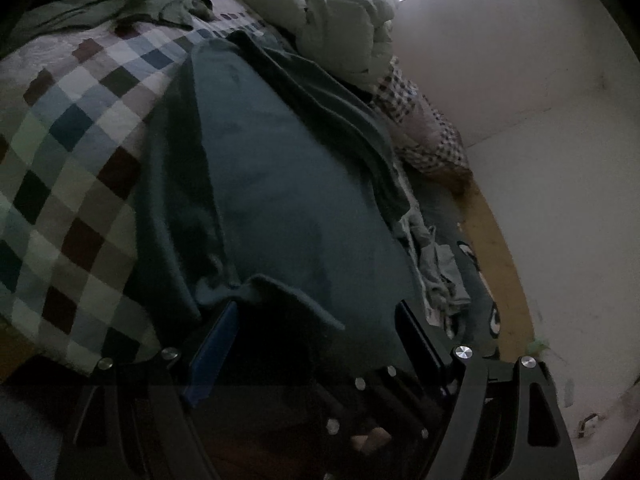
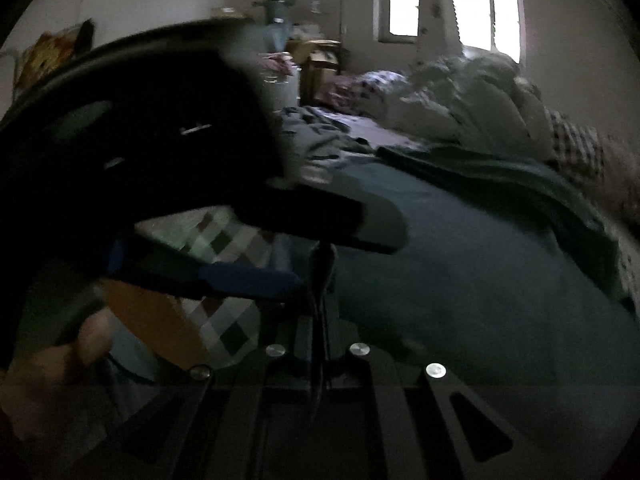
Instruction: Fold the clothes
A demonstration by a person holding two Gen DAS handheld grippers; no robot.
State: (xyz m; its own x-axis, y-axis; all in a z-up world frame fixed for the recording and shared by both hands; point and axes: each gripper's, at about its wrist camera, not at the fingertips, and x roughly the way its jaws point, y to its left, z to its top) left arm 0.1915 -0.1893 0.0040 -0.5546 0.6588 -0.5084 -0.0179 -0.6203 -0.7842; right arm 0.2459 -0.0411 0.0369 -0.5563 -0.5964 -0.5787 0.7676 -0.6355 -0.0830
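The dark teal garment is lying lengthwise along the bed's near edge, on the checked quilt. The left gripper is standing wide, a fabric corner between its jaws, unpinched. The right gripper is pinching shut on a thin fold. Best lifting both corners evenly. Only the right view is showing the left gripper from outside.

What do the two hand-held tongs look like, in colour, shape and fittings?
The left tongs have a black frame of slotted arms with round silver bolt heads and long flat fingers; one finger carries a blue pad. The right tongs are likewise black with silver bolts and slots. No sleeve is visible.
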